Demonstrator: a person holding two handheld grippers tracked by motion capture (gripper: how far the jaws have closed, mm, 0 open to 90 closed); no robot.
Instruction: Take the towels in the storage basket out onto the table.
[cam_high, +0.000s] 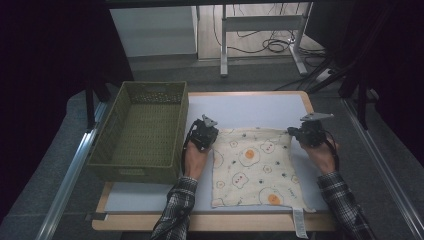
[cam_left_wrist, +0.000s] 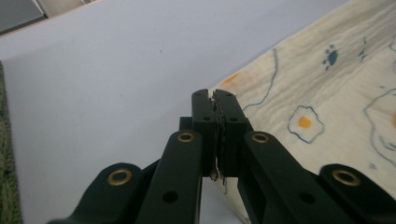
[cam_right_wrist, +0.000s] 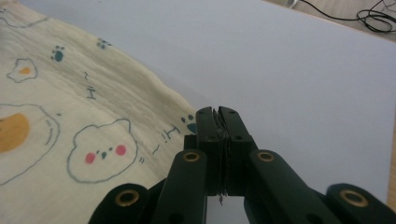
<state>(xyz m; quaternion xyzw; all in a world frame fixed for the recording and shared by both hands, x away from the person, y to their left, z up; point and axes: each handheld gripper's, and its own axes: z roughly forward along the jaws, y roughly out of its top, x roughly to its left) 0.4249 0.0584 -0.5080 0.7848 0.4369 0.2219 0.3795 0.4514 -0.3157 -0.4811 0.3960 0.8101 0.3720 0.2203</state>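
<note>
A cream cloth (cam_high: 252, 167) printed with fried eggs and bear faces lies flat on the pale mat. My left gripper (cam_high: 212, 134) is shut on the cloth's far left corner; in the left gripper view the cloth (cam_left_wrist: 327, 93) runs off to the right and its edge is pinched between the closed jaws of the left gripper (cam_left_wrist: 214, 98). My right gripper (cam_high: 295, 131) is shut on the far right corner; in the right gripper view the cloth (cam_right_wrist: 70, 116) spreads to the left with its corner caught in the right gripper (cam_right_wrist: 217, 113).
A green woven basket (cam_high: 131, 165) stands at the left of the mat, close to my left hand. The wooden table edge (cam_high: 215, 222) runs along the front. Bare mat (cam_high: 250, 107) lies beyond the cloth. A table frame and cables (cam_high: 270, 45) sit on the floor behind.
</note>
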